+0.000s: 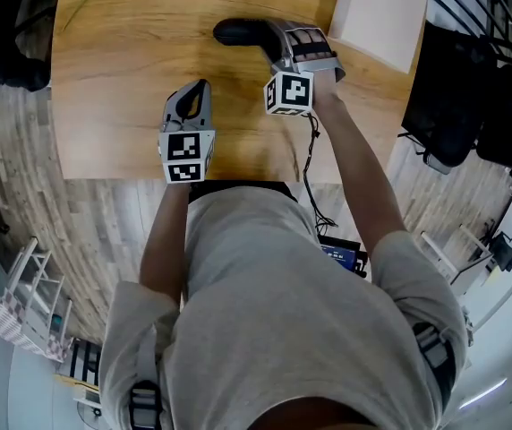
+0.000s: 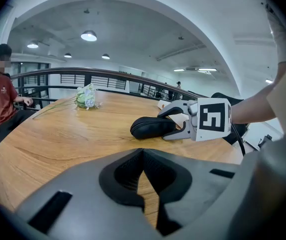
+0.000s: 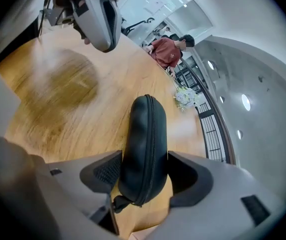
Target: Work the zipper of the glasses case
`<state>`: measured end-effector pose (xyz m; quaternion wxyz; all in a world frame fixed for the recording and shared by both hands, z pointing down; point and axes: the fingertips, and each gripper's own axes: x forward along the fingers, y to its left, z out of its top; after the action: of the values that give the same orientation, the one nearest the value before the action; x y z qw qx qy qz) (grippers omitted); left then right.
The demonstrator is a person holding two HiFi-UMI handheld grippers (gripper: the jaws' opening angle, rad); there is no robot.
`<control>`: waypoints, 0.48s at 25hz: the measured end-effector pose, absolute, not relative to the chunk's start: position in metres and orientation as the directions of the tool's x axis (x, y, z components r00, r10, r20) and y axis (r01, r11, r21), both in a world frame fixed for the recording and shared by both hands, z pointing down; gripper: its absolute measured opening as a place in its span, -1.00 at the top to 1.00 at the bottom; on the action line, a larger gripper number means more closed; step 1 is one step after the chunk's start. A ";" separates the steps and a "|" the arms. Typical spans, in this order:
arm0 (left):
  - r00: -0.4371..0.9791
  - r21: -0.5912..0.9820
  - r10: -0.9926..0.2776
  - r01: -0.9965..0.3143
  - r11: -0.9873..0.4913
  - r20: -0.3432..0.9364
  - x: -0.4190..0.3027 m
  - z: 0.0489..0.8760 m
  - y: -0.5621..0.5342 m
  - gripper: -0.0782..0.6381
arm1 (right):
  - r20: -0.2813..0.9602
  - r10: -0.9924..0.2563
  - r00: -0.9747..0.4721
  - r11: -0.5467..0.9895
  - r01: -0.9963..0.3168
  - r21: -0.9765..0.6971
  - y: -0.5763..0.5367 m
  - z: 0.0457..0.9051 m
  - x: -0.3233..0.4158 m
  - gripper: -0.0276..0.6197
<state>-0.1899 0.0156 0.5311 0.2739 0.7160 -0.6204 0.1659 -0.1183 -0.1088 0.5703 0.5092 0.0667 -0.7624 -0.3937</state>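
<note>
The black glasses case [image 1: 238, 32] lies on the wooden table [image 1: 122, 97] at its far side. It also shows in the left gripper view [image 2: 153, 127]. My right gripper [image 1: 278, 38] straddles the case's right end. In the right gripper view its jaws [image 3: 145, 176] stand at their widest with the case [image 3: 144, 144] between them, pads close beside its sides. The zipper runs along the top of the case, and its pull tab [image 3: 117, 202] hangs at the near end. My left gripper [image 1: 200, 86] is shut and holds nothing, nearer the front edge and apart from the case [image 2: 144, 184].
A small bunch of flowers [image 2: 86, 96] lies at the table's far side. A person in a red shirt [image 2: 0, 99] sits beyond the table. A white board [image 1: 381, 12] lies at the table's far right corner. A cable [image 1: 310, 164] hangs from the right gripper.
</note>
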 end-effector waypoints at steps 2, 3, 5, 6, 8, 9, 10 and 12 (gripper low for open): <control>0.181 0.167 -0.800 -0.981 -0.102 0.572 -0.193 0.524 0.013 0.72 | 0.737 -0.466 -0.490 0.737 0.245 0.630 -0.103 0.563 -0.118 -0.01; 0.186 0.148 -0.802 -0.981 -0.123 0.567 -0.195 0.518 0.010 0.72 | 0.740 -0.447 -0.502 0.767 0.210 0.606 -0.100 0.558 -0.117 -0.01; 0.211 0.095 -0.808 -0.977 -0.191 0.550 -0.198 0.501 0.004 0.72 | 0.740 -0.414 -0.530 0.816 0.143 0.560 -0.094 0.545 -0.116 0.01; 0.235 0.068 -0.808 -0.969 -0.236 0.540 -0.199 0.491 0.000 0.72 | 0.738 -0.402 -0.541 0.835 0.114 0.538 -0.091 0.538 -0.115 0.02; 0.296 0.021 -0.802 -0.942 -0.334 0.518 -0.199 0.472 -0.008 0.72 | 0.735 -0.380 -0.561 0.867 0.060 0.495 -0.085 0.525 -0.111 0.04; 0.328 -0.002 -0.795 -0.924 -0.382 0.510 -0.198 0.463 -0.012 0.72 | 0.734 -0.367 -0.572 0.884 0.033 0.467 -0.081 0.520 -0.109 0.04; 0.359 -0.026 -0.786 -0.903 -0.430 0.504 -0.198 0.455 -0.015 0.72 | 0.731 -0.351 -0.585 0.900 0.004 0.436 -0.077 0.513 -0.108 0.05; 0.430 -0.075 -0.750 -0.843 -0.533 0.502 -0.197 0.441 -0.019 0.72 | 0.719 -0.328 -0.613 0.923 -0.047 0.381 -0.066 0.499 -0.109 0.06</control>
<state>-0.1966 -0.0191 0.4405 0.0941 0.8402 -0.4740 0.2459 -0.1086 -0.0657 0.4995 0.4271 0.1063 -0.8828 -0.1642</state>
